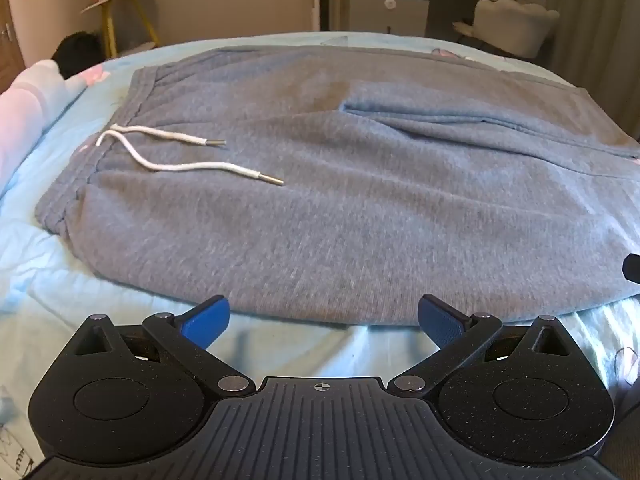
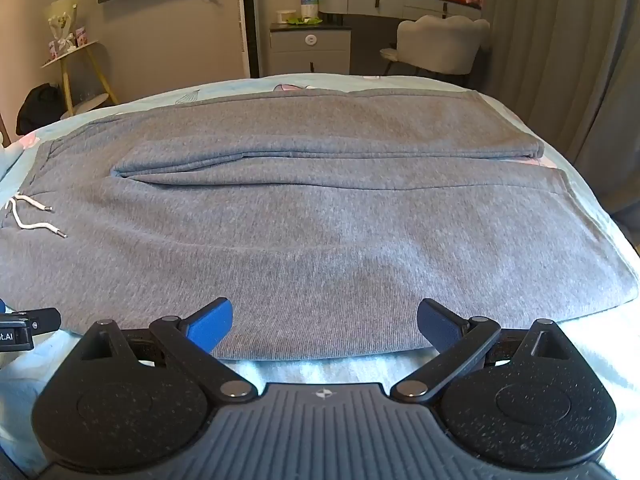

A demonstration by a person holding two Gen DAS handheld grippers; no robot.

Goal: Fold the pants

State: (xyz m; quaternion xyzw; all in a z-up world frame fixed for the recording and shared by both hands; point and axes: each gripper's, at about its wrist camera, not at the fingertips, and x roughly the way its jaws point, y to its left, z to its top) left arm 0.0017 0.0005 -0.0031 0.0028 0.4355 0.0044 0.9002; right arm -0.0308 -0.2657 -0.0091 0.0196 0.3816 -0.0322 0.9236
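Grey sweatpants (image 1: 340,184) lie flat across the light blue bed (image 1: 80,280), waistband to the left and both legs running right. A white drawstring (image 1: 160,152) with metal tips rests on the fabric near the waistband. My left gripper (image 1: 323,312) hovers open just short of the pants' near edge, blue pads spread wide with nothing between them. In the right wrist view the pants (image 2: 320,232) fill the bed, leg hems at the right. My right gripper (image 2: 325,314) is open over the near leg's edge, holding nothing. The left gripper's body (image 2: 24,328) shows at the left edge.
Beyond the bed (image 2: 400,368) stand a grey drawer cabinet (image 2: 310,50), a pale shell-backed chair (image 2: 440,42), a vanity desk (image 2: 400,0) and a yellow-legged side table (image 2: 76,68). Curtains (image 2: 560,80) hang at right. A pink pillow (image 1: 24,112) lies at the bed's left.
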